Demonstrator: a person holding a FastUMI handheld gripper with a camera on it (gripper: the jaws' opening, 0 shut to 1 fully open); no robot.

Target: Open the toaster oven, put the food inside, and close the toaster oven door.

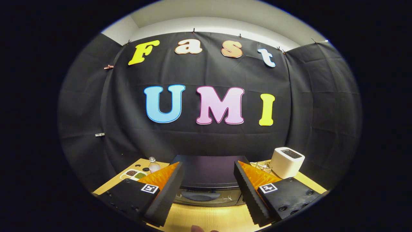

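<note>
Beyond open, empty tool (208,185), toaster oven (209,180), apparently closed.

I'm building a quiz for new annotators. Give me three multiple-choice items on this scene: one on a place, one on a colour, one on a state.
1. Where does the toaster oven stand?
A. just ahead of the claw, between its fingers
B. behind the white toaster
C. on the floor

2. What colour is the pop-up toaster?
A. red
B. white
C. black

3. How is the toaster oven door?
A. open flat
B. removed
C. closed

Answers: 1 A, it sits centred beyond the open fingers on the wooden table; 2 B, its body is plainly white; 3 C, the door with its handle stands upright against the oven's front.
</note>
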